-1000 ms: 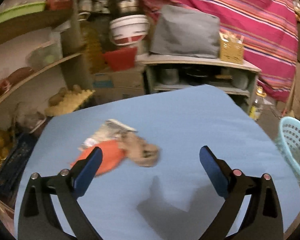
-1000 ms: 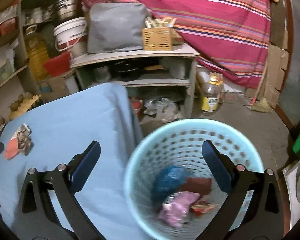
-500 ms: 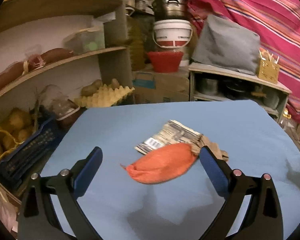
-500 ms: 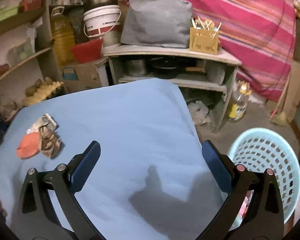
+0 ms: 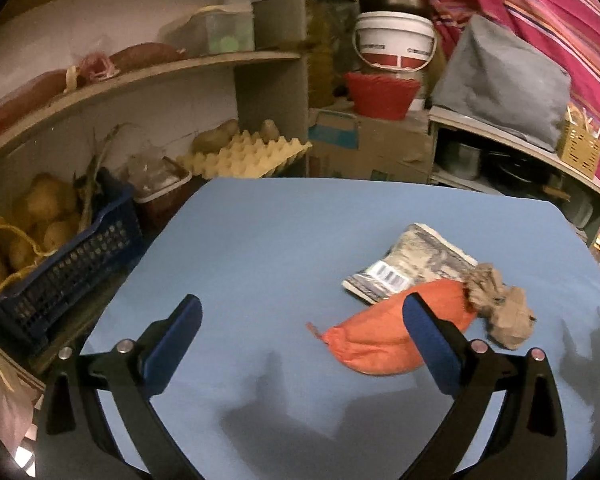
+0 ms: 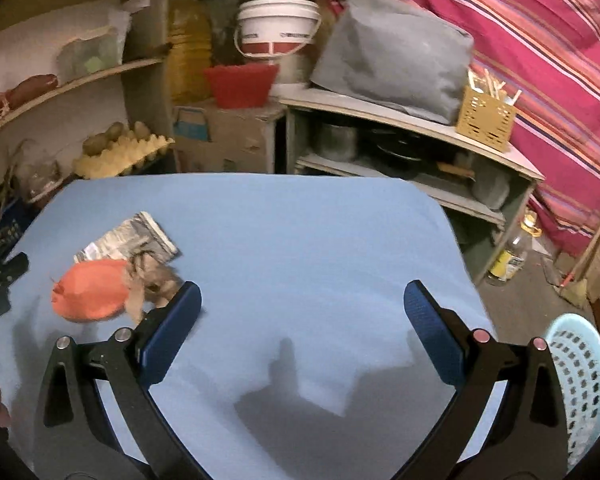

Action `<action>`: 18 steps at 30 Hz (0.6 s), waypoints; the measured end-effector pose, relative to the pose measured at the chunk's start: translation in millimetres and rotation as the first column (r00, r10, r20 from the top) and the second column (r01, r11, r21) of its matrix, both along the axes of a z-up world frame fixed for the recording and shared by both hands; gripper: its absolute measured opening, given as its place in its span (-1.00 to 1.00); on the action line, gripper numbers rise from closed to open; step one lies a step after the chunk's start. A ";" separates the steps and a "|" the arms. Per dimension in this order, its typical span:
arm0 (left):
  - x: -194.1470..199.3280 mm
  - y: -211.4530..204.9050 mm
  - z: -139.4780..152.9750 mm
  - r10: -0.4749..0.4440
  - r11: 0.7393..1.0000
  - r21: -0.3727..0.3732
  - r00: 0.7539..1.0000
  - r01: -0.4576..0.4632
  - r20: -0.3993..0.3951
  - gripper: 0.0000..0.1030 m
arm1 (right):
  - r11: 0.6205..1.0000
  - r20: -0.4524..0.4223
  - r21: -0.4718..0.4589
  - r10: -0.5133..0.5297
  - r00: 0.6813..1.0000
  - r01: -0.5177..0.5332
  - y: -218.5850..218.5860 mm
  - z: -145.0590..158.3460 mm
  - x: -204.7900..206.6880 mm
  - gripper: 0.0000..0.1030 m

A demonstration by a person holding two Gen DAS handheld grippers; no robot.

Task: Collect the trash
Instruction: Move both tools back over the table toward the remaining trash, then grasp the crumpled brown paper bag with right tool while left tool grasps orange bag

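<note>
Three bits of trash lie together on the blue table (image 5: 260,240): an orange pouch (image 5: 380,340), a crumpled brown paper wad (image 5: 500,312) and a grey printed wrapper with a barcode (image 5: 412,268). My left gripper (image 5: 300,332) is open and empty, low over the table, with the pouch just behind its right finger. My right gripper (image 6: 300,320) is open and empty too. In its view the orange pouch (image 6: 90,294), brown wad (image 6: 152,278) and wrapper (image 6: 132,238) sit to the left, by its left finger. The light blue basket (image 6: 580,376) stands at the lower right, off the table.
Shelves on the left hold a blue crate of potatoes (image 5: 40,248), an egg tray (image 5: 244,156) and jars. Behind the table are a cardboard box (image 5: 364,144), a red bowl (image 5: 380,94), a white bucket (image 5: 396,42), a low shelf with pots (image 6: 400,152) and a striped cloth (image 6: 540,40). A bottle (image 6: 508,258) stands on the floor.
My left gripper has swung left, so the trash now lies at its right finger. My right gripper has left the basket and come over the table toward the trash; both stay open.
</note>
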State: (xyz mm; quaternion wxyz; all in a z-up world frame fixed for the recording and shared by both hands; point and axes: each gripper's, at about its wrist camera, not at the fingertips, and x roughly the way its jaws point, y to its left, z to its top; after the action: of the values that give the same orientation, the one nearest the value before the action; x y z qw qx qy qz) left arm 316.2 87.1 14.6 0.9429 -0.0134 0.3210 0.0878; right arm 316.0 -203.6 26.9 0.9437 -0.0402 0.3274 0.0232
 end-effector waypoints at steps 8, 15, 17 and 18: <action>10.2 22.9 -9.5 -0.007 0.998 -0.057 1.000 0.006 -0.026 0.92 | 0.994 -0.043 0.050 0.103 0.994 -0.100 43.0 -10.9 7.1 0.92; 17.8 42.1 -24.5 -0.016 0.994 -0.109 0.997 0.008 -0.078 0.91 | 0.987 -0.101 0.028 0.162 0.982 -0.160 82.2 -29.2 21.5 0.92; 17.1 39.1 -25.0 -0.022 0.996 -0.088 0.997 0.015 -0.079 0.91 | 0.989 -0.132 -0.010 0.142 0.981 -0.144 91.0 -38.5 28.3 0.91; 16.7 36.2 -25.0 -0.031 0.997 -0.077 0.996 0.025 -0.080 0.91 | 0.990 -0.141 -0.029 0.135 0.981 -0.141 93.4 -42.9 31.3 0.91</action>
State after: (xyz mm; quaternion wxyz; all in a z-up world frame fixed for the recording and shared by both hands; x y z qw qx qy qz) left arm 332.9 123.4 -10.4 0.9291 -0.0414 0.3622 0.0628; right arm 347.4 -110.3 -15.9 0.9138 -0.0795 0.3891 0.0849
